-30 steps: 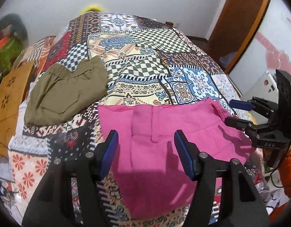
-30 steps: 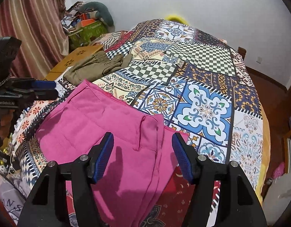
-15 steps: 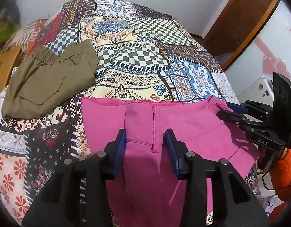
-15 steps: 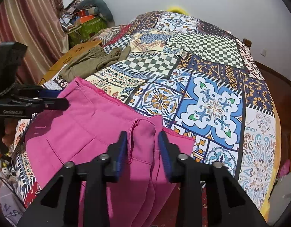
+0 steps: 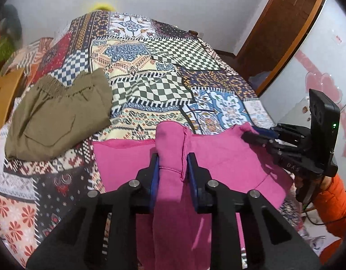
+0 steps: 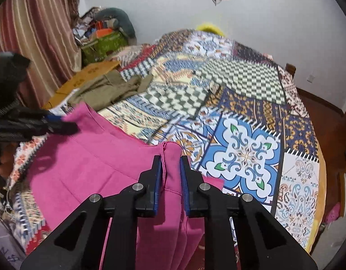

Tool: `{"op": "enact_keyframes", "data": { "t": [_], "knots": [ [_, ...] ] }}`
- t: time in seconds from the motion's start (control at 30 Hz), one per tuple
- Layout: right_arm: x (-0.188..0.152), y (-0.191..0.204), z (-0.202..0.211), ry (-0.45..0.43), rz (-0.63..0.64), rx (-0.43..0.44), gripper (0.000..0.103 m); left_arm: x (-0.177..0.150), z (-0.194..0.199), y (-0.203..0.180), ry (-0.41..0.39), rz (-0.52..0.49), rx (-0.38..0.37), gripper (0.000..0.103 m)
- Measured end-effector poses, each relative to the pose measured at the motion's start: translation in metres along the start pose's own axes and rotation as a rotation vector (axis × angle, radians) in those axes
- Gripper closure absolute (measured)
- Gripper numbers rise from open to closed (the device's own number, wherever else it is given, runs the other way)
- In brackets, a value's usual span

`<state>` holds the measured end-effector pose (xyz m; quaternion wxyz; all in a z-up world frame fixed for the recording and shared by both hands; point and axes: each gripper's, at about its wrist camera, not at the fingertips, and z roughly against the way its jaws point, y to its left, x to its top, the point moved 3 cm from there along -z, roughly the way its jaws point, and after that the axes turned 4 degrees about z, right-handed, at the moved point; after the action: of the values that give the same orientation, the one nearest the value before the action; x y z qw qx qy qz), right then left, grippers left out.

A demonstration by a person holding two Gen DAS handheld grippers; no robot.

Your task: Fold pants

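Left wrist view: the left tongs [image 5: 173,168] are closing on a raised ridge of the pink pants [image 5: 218,157], cloth bunched up between the blue pads [image 5: 154,175], which already press its sides. Right wrist view shows the right tongs [image 6: 170,173] doing the same, jaws closing on a pinched-up fold at the pants' other end. Each tong bites near the far edge of the garment, one at either corner, which I judge is meant to let both ends lift together so the fabric can be carried over in one even fold.

The pants lie flat on the near part of a patchwork bedspread [image 5: 150,90], the side closest to the person, with their near portion hanging toward the cameras. An olive garment [image 5: 53,114], apparently already folded, rests well apart on the left of the bed.

As for containers, a green box [image 6: 101,47] stands by the curtain [image 6: 38,33], heaped with mixed items too blurred to name.
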<state>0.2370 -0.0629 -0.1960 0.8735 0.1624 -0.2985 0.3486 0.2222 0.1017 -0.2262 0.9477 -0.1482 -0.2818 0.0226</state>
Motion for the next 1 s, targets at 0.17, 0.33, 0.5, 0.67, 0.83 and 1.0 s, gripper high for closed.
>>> {"op": "enact_keyframes", "data": {
  "t": [0.17, 0.33, 0.5, 0.67, 0.83, 1.0],
  "knots": [
    [-0.008, -0.003, -0.015, 0.051, -0.007, 0.0, 0.089, -0.004, -0.034, 0.011, 0.075, -0.003, 0.077, 0.076],
    [-0.006, -0.012, -0.011, 0.074, -0.045, -0.006, 0.074, -0.002, -0.027, 0.016, 0.069, 0.008, 0.099, 0.067],
    [-0.003, -0.014, 0.009, 0.057, -0.061, -0.003, 0.066, 0.005, 0.007, 0.005, 0.005, -0.037, 0.118, 0.067],
    [0.004, 0.002, 0.032, 0.011, -0.015, 0.011, 0.066, 0.009, 0.04, -0.008, -0.052, -0.052, 0.073, 0.067],
    [0.003, 0.028, 0.036, 0.006, 0.019, 0.077, 0.066, -0.014, 0.03, -0.029, 0.037, -0.058, -0.022, 0.067],
    [-0.016, 0.046, 0.016, 0.084, 0.039, 0.129, 0.066, -0.049, -0.001, -0.027, 0.161, -0.057, -0.009, 0.067]
  ]
}}
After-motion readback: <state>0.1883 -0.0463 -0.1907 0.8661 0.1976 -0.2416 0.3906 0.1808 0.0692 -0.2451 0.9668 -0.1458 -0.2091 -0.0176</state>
